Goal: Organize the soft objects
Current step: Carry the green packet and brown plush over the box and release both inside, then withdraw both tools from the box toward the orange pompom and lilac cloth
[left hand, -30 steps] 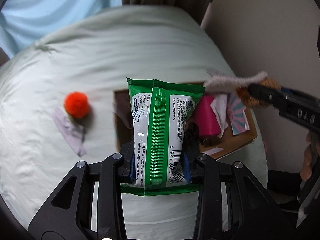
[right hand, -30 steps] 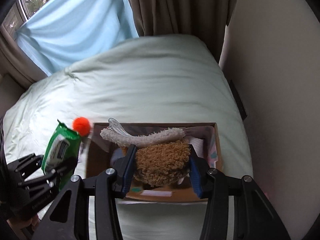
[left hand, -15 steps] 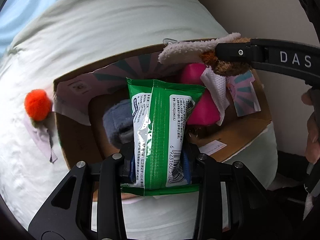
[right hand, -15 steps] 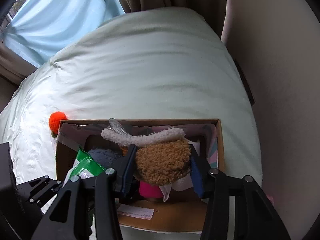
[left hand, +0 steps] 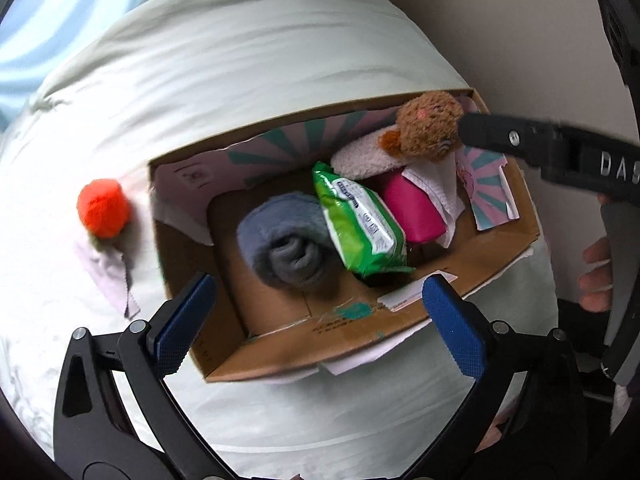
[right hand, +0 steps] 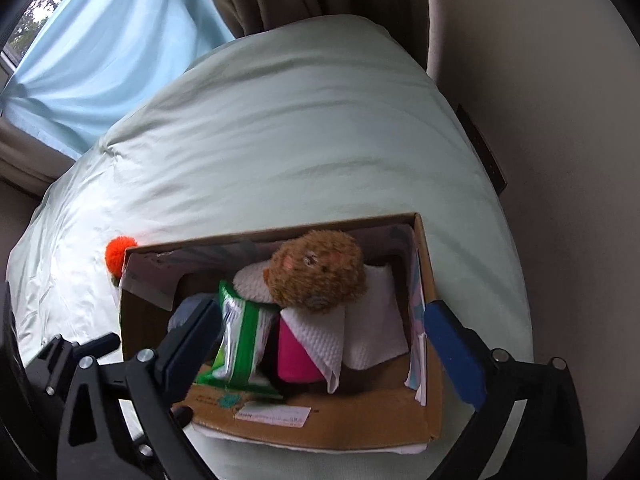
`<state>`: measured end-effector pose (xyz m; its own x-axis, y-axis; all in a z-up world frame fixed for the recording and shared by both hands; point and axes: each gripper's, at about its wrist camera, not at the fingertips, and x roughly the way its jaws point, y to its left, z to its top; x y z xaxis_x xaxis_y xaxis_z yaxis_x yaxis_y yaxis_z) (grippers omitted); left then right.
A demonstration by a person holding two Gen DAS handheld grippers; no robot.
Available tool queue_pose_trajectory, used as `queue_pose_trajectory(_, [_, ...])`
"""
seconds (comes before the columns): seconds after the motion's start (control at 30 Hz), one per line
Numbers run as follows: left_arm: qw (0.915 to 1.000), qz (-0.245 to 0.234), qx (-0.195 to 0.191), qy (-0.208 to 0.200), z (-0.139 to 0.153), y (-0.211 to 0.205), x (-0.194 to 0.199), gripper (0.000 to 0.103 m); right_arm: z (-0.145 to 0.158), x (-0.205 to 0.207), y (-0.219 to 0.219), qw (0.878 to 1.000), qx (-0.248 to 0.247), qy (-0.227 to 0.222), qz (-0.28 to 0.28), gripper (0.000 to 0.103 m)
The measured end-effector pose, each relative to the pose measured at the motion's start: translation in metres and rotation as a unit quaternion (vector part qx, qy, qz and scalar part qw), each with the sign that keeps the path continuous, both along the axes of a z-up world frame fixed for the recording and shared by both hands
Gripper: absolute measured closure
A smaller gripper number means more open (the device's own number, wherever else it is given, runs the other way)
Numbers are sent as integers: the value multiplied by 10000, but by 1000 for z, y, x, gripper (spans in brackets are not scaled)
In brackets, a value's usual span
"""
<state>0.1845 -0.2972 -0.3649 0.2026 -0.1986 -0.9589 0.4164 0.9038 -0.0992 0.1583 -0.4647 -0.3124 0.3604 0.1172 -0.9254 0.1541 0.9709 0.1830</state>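
We see bare floor in the box only at its near-left corner. The sock roll, wipes, pink pack and plush crowd the rest.

We count one brown cardboard box on the bed, and inside it one green wipes packet, one grey rolled sock, one brown plush toy and one pink pouch. One orange pompom lies outside.

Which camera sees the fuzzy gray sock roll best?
The left wrist view: the gray sock roll lies fully exposed in the cardboard box. In the right wrist view, only a sliver peeks out behind the tongs' left finger.
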Motion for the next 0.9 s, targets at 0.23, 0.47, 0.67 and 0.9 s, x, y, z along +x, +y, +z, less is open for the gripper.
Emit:
queue_pose_trajectory(0.23, [9997, 191, -26, -138, 23, 20, -7, 0, 17, -14, 7, 9998, 39, -185, -7, 2])
queue_pose_trajectory(0.47, [9983, 413, -159, -388, 58, 50, -22, 0, 50, -30, 29, 9993, -38, -347, 124, 2])
queue_pose_trajectory(0.67, [9950, 611, -275, -745, 104, 87, -40, 0, 89, -45, 61, 9974, -181, -594, 377, 2])
queue_pose_trajectory(0.9, [9861, 903, -363, -1345, 163, 146, -67, 0, 148, -72, 112, 9930, -286, -1034, 500, 2])
